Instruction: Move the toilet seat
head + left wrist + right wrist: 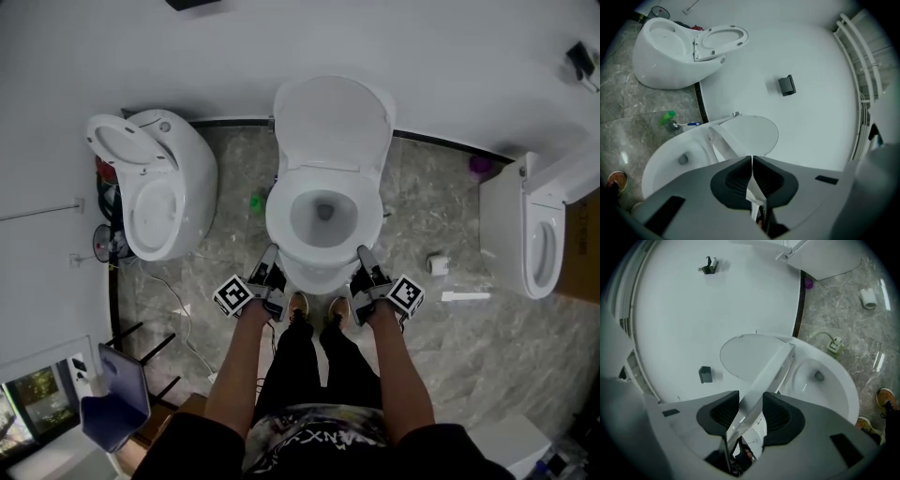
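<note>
The white toilet (323, 272) stands against the wall with its lid (333, 122) up. Its seat (279, 211) is raised off the bowl at the front. My left gripper (269, 255) is at the seat's front left and is shut on the seat's thin edge (723, 146), pads nearly touching (752, 161). My right gripper (365, 255) is at the front right; the seat (774, 365) runs as a slanted white strip between its pads (751, 401), and the gripper is shut on it. Bowl (820, 380) and lid (745, 357) lie beyond.
A second toilet (159, 187) with its lid open stands to the left, a third (539, 239) to the right. A green-handled brush (255, 201), a paper roll (438, 265) and a purple thing (480, 165) lie on the marble floor. The person's shoes (298, 305) stand before the bowl.
</note>
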The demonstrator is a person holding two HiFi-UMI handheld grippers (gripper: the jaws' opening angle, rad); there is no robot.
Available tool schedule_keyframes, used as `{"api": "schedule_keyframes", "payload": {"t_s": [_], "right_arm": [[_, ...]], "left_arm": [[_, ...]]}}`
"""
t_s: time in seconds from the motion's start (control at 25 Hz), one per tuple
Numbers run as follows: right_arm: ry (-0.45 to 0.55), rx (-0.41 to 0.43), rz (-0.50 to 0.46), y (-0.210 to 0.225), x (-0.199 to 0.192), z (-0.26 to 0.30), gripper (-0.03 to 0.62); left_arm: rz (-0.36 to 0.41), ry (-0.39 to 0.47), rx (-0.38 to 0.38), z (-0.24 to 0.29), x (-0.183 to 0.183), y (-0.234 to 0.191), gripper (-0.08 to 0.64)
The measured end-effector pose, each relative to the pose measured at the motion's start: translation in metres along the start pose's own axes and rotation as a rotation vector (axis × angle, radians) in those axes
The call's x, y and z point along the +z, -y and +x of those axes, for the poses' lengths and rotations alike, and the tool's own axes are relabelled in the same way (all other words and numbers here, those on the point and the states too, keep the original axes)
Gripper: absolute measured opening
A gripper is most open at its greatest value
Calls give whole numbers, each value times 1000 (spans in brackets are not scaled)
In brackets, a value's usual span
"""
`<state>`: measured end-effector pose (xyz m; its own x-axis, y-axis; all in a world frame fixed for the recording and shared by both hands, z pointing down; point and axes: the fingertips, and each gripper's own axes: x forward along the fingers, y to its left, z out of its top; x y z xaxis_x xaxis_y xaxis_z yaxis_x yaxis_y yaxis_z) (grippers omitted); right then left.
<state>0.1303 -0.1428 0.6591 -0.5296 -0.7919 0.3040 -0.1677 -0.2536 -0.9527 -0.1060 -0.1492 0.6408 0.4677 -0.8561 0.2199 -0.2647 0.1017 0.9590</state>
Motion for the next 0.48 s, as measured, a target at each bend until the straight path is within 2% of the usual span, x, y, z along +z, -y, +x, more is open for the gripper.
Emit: {"api": "schedule_keyframes", "payload": {"t_s": [0.16, 0.48], "right_arm": [[32, 36, 21, -19, 9, 9, 158], [142, 99, 50, -56, 30, 27, 161]], "left_arm": [[-39, 18, -75, 13, 11, 21, 29], [-61, 18, -185, 37, 35, 56, 29]]}}
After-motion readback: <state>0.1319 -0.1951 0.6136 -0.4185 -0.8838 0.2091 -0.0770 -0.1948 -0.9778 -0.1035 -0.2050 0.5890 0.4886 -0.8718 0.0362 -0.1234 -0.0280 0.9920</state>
